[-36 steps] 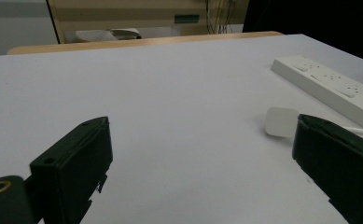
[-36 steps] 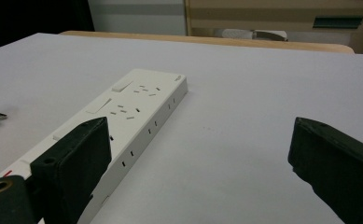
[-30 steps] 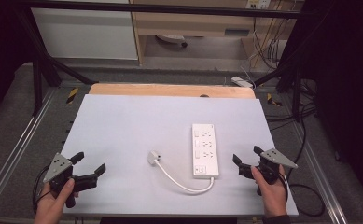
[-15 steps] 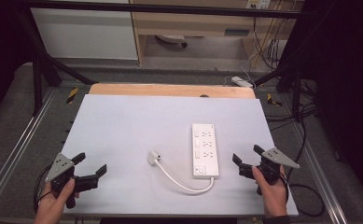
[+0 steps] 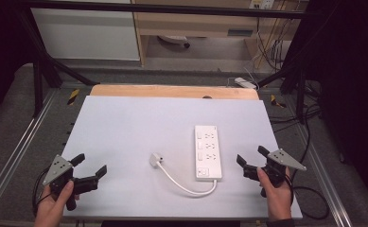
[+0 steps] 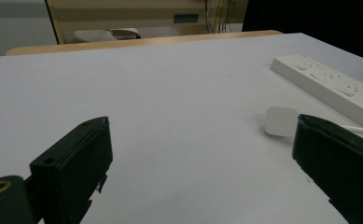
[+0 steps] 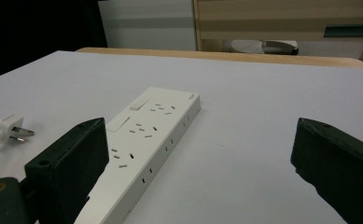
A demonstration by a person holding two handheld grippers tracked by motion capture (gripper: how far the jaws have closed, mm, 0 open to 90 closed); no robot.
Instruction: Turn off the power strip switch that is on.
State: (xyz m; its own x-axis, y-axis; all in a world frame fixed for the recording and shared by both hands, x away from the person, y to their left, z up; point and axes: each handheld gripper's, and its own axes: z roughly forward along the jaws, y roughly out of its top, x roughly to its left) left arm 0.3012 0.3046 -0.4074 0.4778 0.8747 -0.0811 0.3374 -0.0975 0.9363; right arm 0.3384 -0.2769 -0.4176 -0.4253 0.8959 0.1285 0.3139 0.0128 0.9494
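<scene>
A white power strip (image 5: 207, 151) lies lengthwise right of the table's middle, also seen in the right gripper view as a strip (image 7: 146, 140) just ahead of the jaws. Its white cable (image 5: 186, 185) loops forward and left to a white plug (image 5: 155, 159) lying loose on the surface. The plug (image 6: 280, 121) is at the right in the left gripper view, the plug (image 7: 12, 129) at the far left in the right one. My left gripper (image 5: 90, 168) is open near the front left corner. My right gripper (image 5: 251, 160) is open just right of the strip's near end. Both hold nothing.
The pale grey table top (image 5: 139, 127) has a wooden strip (image 5: 172, 91) along its far edge. Metal frame rails (image 5: 21, 146) run down both sides. Cables and another power strip (image 5: 244, 82) lie on the floor behind. A cabinet (image 5: 196, 26) stands beyond.
</scene>
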